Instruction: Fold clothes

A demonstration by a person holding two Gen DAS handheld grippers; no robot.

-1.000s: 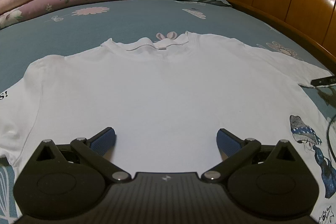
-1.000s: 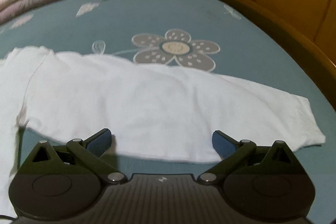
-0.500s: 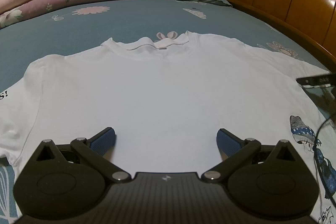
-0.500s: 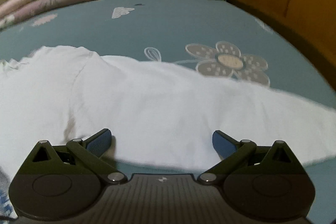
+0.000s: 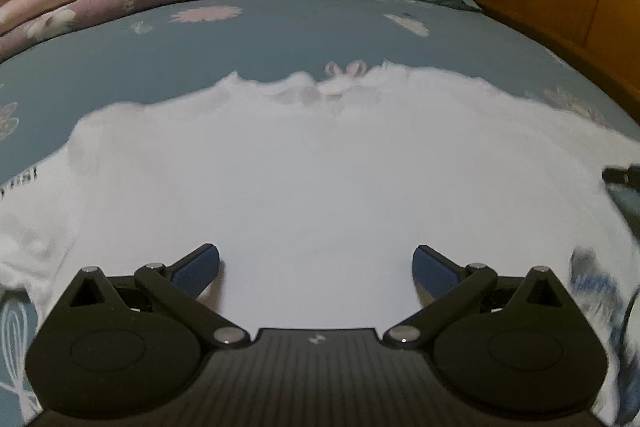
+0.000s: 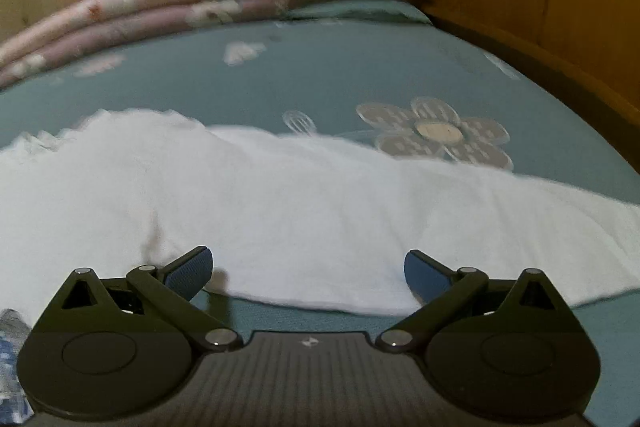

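The white T-shirt point(image 5: 320, 187) lies flat on the bed across the frame's middle, looks soft and light, so I would take its sleeve point(image 6: 460, 227) hem with my right claw point(image 6: 308, 271), both claws wide open, empty.

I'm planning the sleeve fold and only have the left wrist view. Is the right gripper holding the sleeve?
Observer: No. The right gripper is open, with nothing between its fingers.
Operator: Where is it on the sleeve?
Observer: The sleeve has its near edge crossing the gap between the fingers.
Operator: Anything lying past it?
Observer: Only a grey flower print on the sheet, at the sleeve's far edge.
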